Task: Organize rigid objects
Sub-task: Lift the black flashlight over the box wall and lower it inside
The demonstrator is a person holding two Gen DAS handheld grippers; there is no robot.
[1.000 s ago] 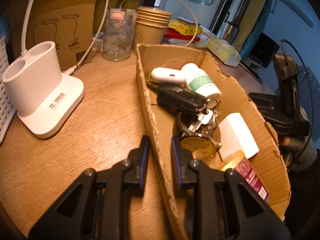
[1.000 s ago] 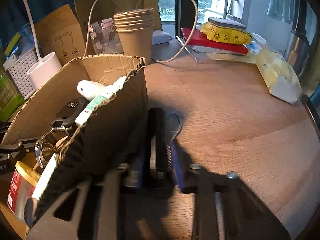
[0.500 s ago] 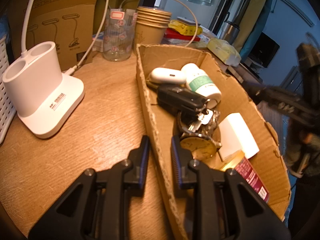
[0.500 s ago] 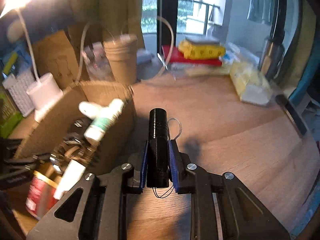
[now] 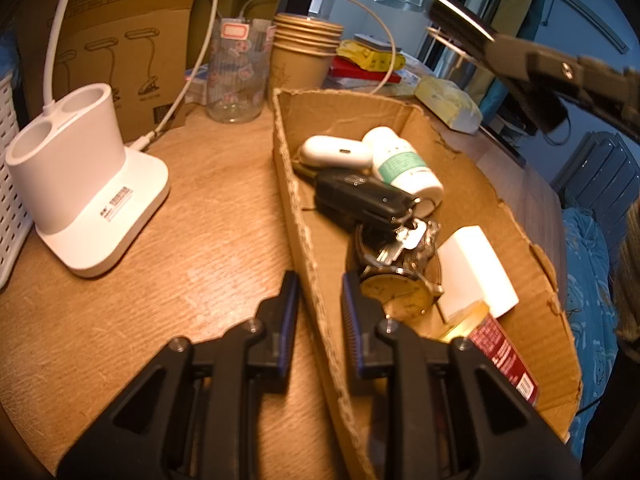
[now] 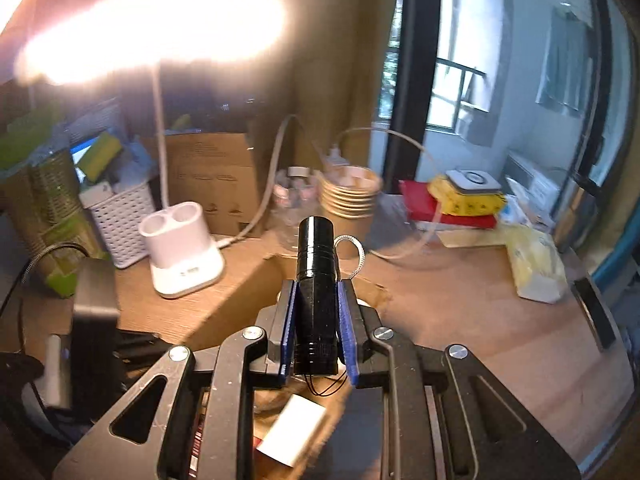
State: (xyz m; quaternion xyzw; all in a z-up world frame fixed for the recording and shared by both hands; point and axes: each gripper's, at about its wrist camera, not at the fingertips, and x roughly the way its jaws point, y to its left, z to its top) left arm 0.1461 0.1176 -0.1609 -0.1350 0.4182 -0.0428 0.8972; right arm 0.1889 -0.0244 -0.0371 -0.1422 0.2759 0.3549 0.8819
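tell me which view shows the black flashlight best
The right wrist view: the black flashlight sits centred, clamped between the right gripper pads. The left wrist view shows only its blurred front end at the top right.

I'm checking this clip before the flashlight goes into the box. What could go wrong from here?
1. The right gripper clamps only the rear of the black flashlight; its long front could pivot or slip.
2. The cardboard box is already crowded; a drop might strike the gold watch or the car key.
3. The left gripper pinches the thin, ragged box wall, which might bend or tear.
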